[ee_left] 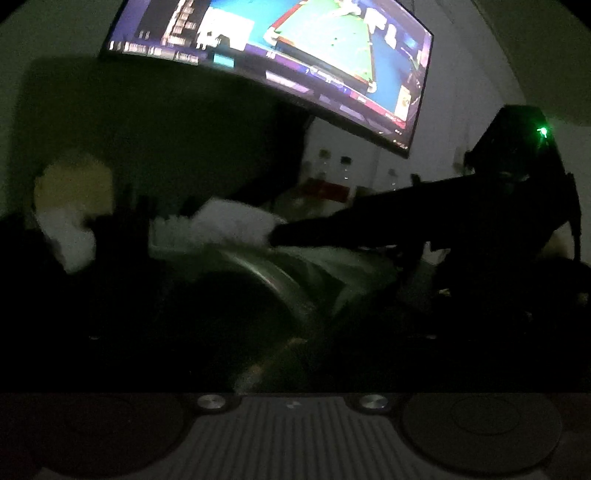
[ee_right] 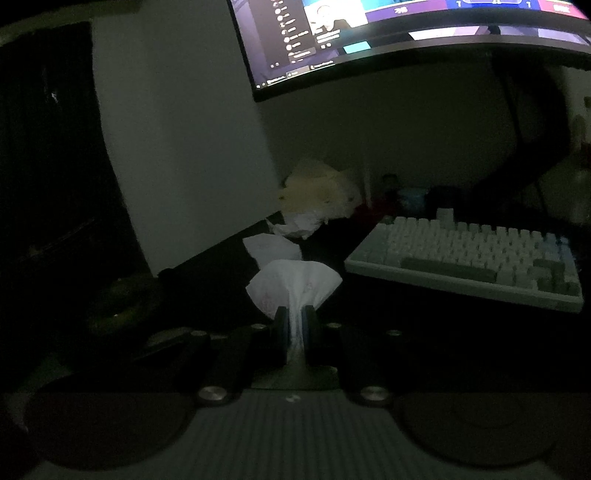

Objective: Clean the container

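The scene is dark and the left wrist view is blurred. A metal container shows only as a curved shiny rim (ee_left: 277, 280) just ahead of my left gripper (ee_left: 295, 314). That gripper's fingers stand far apart at the edges of the dark, and nothing is seen pressed between them. My right gripper (ee_left: 275, 236) reaches in from the right above the container with a white tissue (ee_left: 229, 221) at its tip. In the right wrist view the right gripper (ee_right: 295, 314) is shut on the tissue (ee_right: 295, 284), which fans out past the fingertips.
A lit monitor (ee_right: 406, 29) hangs over the desk. A pale keyboard (ee_right: 461, 254) lies at the right. Crumpled tissues (ee_right: 273, 247) and a yellowish soft heap (ee_right: 317, 192) sit by the wall. A dark round object (ee_right: 122, 302) is at the left. Bottles (ee_left: 332, 173) stand at the back.
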